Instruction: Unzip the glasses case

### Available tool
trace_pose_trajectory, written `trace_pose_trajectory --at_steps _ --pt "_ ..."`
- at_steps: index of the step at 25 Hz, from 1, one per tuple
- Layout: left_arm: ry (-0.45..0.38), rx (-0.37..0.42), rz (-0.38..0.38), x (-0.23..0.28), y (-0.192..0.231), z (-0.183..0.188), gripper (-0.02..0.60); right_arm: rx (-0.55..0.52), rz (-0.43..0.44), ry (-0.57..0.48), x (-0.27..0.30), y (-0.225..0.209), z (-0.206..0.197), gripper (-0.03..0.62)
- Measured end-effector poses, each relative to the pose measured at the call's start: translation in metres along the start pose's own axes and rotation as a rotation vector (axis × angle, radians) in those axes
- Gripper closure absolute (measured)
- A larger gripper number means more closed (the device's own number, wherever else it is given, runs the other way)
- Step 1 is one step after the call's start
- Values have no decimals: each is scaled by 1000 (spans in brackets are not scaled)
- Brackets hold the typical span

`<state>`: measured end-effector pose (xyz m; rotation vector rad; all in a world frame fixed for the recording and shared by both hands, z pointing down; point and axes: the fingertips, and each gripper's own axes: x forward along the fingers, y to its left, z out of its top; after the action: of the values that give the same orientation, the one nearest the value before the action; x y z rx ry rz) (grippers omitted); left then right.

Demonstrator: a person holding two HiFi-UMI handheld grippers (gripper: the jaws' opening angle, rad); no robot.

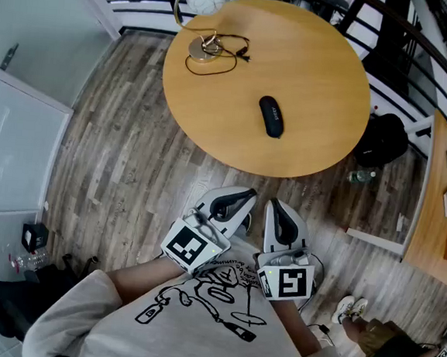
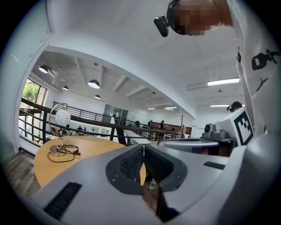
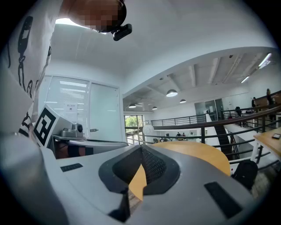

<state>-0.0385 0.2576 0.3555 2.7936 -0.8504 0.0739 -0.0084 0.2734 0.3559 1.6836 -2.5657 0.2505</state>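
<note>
Black glasses case (image 1: 271, 116), seemingly zipped, shows only in head view.

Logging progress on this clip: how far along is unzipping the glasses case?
Nothing looks done: the glasses case lies on the round table, seemingly closed, with neither gripper near it. Nothing is in hand: the left gripper and right gripper are both shut and empty, held by the person's chest, short of the table. Left: reach the case, steady it and run the zip open.
</note>
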Motion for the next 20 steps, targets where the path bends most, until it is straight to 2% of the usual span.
trace_pose_trajectory --at_steps 10,20 --pt "-19 -2 39 12 -21 -3 565 35 28 -4 -22 -18 -8 569" --pt "17 -1 51 32 -51 -17 565 60 39 -32 -50 -41 -12 569"
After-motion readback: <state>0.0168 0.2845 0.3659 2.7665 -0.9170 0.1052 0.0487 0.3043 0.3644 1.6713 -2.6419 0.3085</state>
